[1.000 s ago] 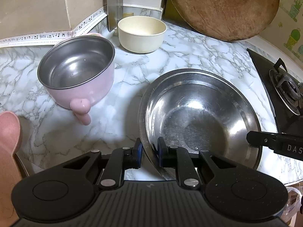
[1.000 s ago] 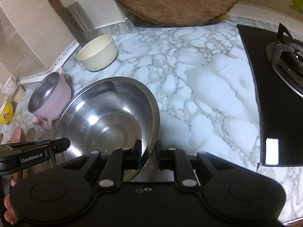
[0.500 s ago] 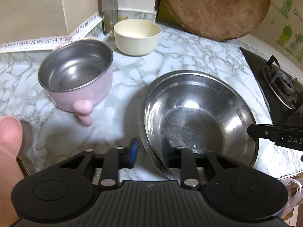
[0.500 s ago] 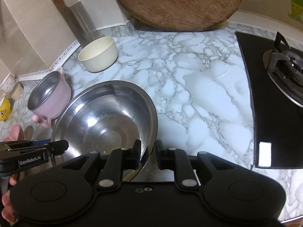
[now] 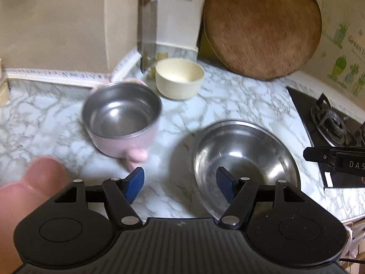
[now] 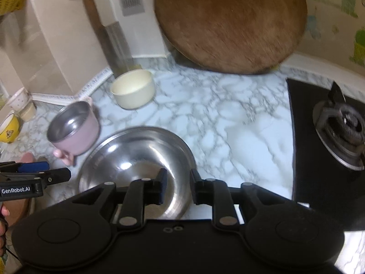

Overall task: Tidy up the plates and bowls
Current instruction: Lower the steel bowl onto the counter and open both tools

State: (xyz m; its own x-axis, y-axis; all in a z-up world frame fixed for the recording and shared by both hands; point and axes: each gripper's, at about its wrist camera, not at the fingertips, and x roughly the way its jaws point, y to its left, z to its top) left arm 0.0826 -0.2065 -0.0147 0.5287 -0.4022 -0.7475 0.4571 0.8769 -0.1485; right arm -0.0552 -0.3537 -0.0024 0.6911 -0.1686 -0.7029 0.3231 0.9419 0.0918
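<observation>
Resting on the marble-patterned counter, a wide steel bowl sits free of both hand-held grippers, the landmark around which the rest of the kitchen corner is arranged. The left gripper hangs above the bowl's near-left rim, its blue-padded jaws spread wide after just opening, one finger over bare counter and the other over the bowl's inside, with nothing pressed between them. The right gripper hovers over the bowl's near-right rim; its jaws have just been parting too and now stand a little way apart, the rim in line with the gap between them, though blur makes it hard to say whether either pad grazes the metal, and they do not appear to be pinching it. To the bowl's left and a little behind it stands a pink pot with a steel lining, its stubby handle turned toward the camera. Behind that pot, farther from the steel bowl and close to the wall, is a cream bowl. A round wooden board leans against the wall behind the steel bowl, and a cleaver stands propped in the corner just behind the cream bowl. To the steel bowl's right lies a black gas hob with its burner. A person's thumb shows at the left gripper's side, left of the steel bowl.
</observation>
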